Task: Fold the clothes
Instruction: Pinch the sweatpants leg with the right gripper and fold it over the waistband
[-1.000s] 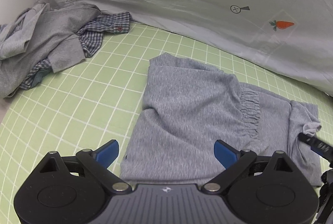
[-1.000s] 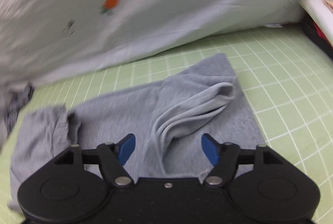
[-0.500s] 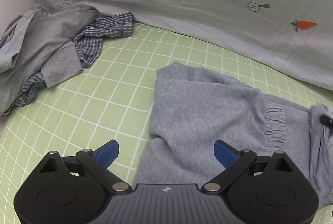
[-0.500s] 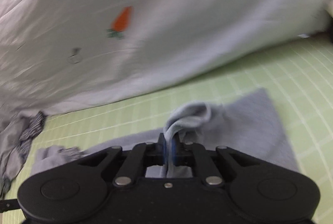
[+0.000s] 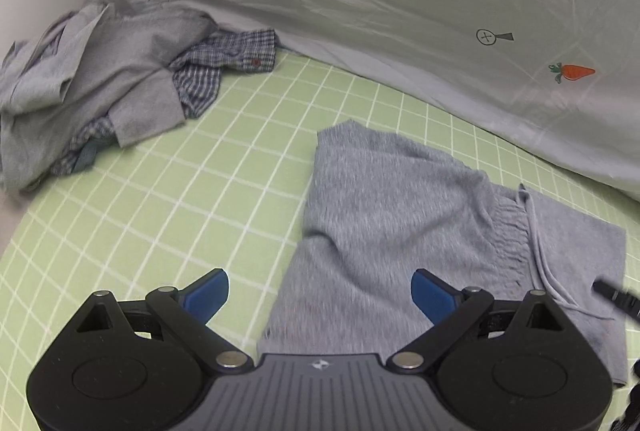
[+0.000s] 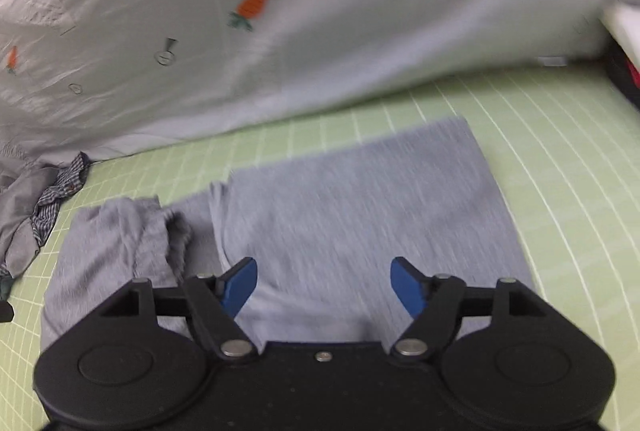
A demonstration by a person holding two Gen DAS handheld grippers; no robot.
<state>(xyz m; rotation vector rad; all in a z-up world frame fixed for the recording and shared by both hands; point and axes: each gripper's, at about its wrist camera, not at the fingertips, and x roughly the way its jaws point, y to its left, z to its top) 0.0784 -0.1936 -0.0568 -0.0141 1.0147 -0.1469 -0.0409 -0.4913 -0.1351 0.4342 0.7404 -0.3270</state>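
Shorts (image 5: 404,231) of grey knit lie on the green gridded mat (image 5: 168,215), partly folded. In the left wrist view one layer is turned over the rest, its edge running down the middle of the cloth; the gathered waistband (image 5: 510,231) crosses the right part, and a drawstring (image 5: 540,255) trails from it toward the near edge. In the right wrist view the shorts (image 6: 360,207) show as a smooth flat panel on the right and a bunched, wrinkled part on the left, though the picture is blurred.

The left gripper (image 5: 320,295) hangs above the near edge of the shorts, jaws spread wide and holding nothing; its left blue pad (image 5: 206,293) is over bare mat, the right one over cloth. The right gripper (image 6: 324,287) is likewise spread wide and empty, both pads (image 6: 240,285) over the flat panel. Whether any pad touches the fabric cannot be told.

Beyond the shorts, a pale grey sheet (image 5: 400,11) printed with carrots (image 5: 574,71) and small line symbols rises behind the mat. At the far left, well apart from the shorts, a heap (image 5: 88,83) of grey garments and a checked shirt (image 5: 224,59) rests on the mat's edge against the sheet.
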